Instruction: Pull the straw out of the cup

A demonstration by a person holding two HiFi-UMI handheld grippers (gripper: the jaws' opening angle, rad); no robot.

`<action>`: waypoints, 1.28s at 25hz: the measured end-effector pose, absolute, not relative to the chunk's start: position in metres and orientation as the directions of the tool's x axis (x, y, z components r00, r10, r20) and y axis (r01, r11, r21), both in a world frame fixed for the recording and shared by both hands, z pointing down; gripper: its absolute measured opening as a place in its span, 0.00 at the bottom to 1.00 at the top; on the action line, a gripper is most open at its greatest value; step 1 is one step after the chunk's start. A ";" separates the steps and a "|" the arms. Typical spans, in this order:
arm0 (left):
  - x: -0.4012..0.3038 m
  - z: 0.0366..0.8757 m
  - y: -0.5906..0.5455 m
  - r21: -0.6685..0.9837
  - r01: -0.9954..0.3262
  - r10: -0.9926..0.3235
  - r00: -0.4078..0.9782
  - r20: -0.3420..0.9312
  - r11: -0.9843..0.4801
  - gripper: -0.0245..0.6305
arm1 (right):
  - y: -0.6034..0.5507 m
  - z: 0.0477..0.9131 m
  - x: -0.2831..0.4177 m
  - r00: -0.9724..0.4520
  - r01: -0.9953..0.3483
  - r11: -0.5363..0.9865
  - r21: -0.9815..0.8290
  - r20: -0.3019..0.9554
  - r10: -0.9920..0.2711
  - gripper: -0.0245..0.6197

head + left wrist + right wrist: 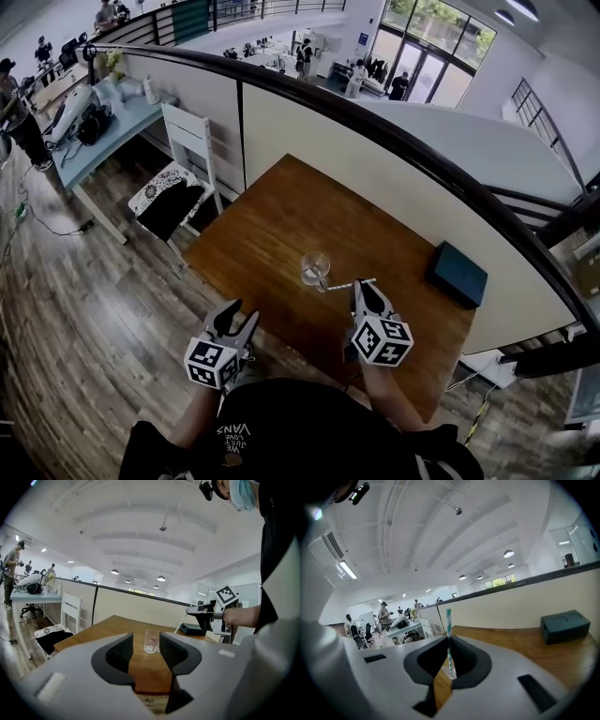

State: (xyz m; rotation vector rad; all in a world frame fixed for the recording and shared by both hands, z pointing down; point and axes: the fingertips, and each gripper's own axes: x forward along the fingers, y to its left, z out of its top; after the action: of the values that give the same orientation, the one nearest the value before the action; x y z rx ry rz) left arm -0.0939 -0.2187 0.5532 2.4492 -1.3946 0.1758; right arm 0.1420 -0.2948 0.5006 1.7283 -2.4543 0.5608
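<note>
The straw [448, 630] is clamped in the right claw [449, 653] and looks clear of the cup [315, 269], which stands mid-worktop [272, 216]. The pull seems done; setting the straw down may remain. The left claw [144, 651] gapes empty at the near edge.

- Left gripper [242, 315]: you hold it low, close to your body, tilted slightly downward. Jaws stand apart with nothing between them.
- Right gripper [362, 287]: you hold it further forward. Jaws are closed on a striped straw [448, 637], pinched upright.
- Left forearm [200, 405] and right forearm [392, 398]: bare, both reaching ahead of your torso.
</note>
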 end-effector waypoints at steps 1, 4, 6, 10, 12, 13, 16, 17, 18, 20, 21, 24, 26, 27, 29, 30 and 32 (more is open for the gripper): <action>-0.091 0.552 -0.215 0.212 -0.856 -0.818 0.515 0.259 -0.472 0.29 | -0.290 0.502 0.145 -0.357 -0.923 0.291 -0.250 0.278 -0.892 0.09; -0.085 0.555 -0.205 0.206 -0.860 -0.820 0.509 0.262 -0.467 0.29 | -0.278 0.507 0.155 -0.354 -0.923 0.284 -0.262 0.283 -0.891 0.09; -0.081 0.558 -0.198 0.201 -0.863 -0.822 0.504 0.264 -0.464 0.29 | -0.269 0.510 0.161 -0.354 -0.922 0.280 -0.268 0.288 -0.890 0.09; -0.077 0.558 -0.185 0.207 -0.873 -0.832 0.485 0.269 -0.442 0.29 | -0.253 0.517 0.168 -0.361 -0.919 0.282 -0.275 0.300 -0.883 0.09; -0.074 0.559 -0.179 0.209 -0.878 -0.838 0.476 0.267 -0.432 0.28 | -0.246 0.520 0.171 -0.367 -0.917 0.287 -0.277 0.305 -0.879 0.09; -0.073 0.560 -0.176 0.207 -0.880 -0.841 0.471 0.266 -0.427 0.28 | -0.242 0.521 0.173 -0.371 -0.916 0.290 -0.277 0.307 -0.876 0.09; -0.071 0.563 -0.165 0.208 -0.888 -0.849 0.456 0.268 -0.411 0.24 | -0.232 0.524 0.175 -0.386 -0.911 0.305 -0.278 0.312 -0.868 0.09; -0.071 0.564 -0.162 0.210 -0.890 -0.851 0.451 0.270 -0.405 0.23 | -0.229 0.525 0.174 -0.392 -0.909 0.311 -0.278 0.314 -0.865 0.09; -0.071 0.566 -0.159 0.211 -0.892 -0.853 0.446 0.271 -0.400 0.21 | -0.227 0.527 0.172 -0.399 -0.906 0.318 -0.278 0.316 -0.861 0.09; -0.073 0.567 -0.155 0.211 -0.896 -0.858 0.437 0.270 -0.390 0.18 | -0.223 0.530 0.168 -0.412 -0.901 0.331 -0.280 0.322 -0.852 0.09; -0.074 0.568 -0.153 0.210 -0.898 -0.860 0.434 0.269 -0.387 0.17 | -0.221 0.532 0.165 -0.419 -0.899 0.337 -0.280 0.325 -0.848 0.09; -0.074 0.567 -0.147 0.203 -0.901 -0.866 0.426 0.260 -0.383 0.10 | -0.215 0.535 0.158 -0.443 -0.889 0.360 -0.284 0.331 -0.833 0.09; -0.073 0.567 -0.144 0.200 -0.903 -0.869 0.424 0.256 -0.382 0.08 | -0.211 0.536 0.154 -0.459 -0.881 0.374 -0.289 0.334 -0.823 0.09; -0.073 0.566 -0.142 0.198 -0.904 -0.870 0.422 0.255 -0.380 0.07 | -0.209 0.537 0.151 -0.467 -0.877 0.381 -0.292 0.336 -0.818 0.09; -0.074 0.566 -0.141 0.197 -0.906 -0.873 0.416 0.255 -0.375 0.06 | -0.205 0.540 0.144 -0.484 -0.868 0.396 -0.298 0.340 -0.806 0.09; -0.075 0.567 -0.140 0.199 -0.907 -0.873 0.414 0.257 -0.371 0.06 | -0.203 0.541 0.141 -0.493 -0.864 0.404 -0.301 0.341 -0.800 0.09; -0.076 0.567 -0.138 0.200 -0.910 -0.876 0.406 0.260 -0.363 0.06 | -0.201 0.543 0.135 -0.511 -0.855 0.423 -0.302 0.345 -0.788 0.09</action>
State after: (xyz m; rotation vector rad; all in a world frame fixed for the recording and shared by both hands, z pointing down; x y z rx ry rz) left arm -0.0755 -0.1382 0.5668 2.3564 -1.5510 0.1557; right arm 0.1347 -0.2006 0.5425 1.4661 -2.5197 0.6697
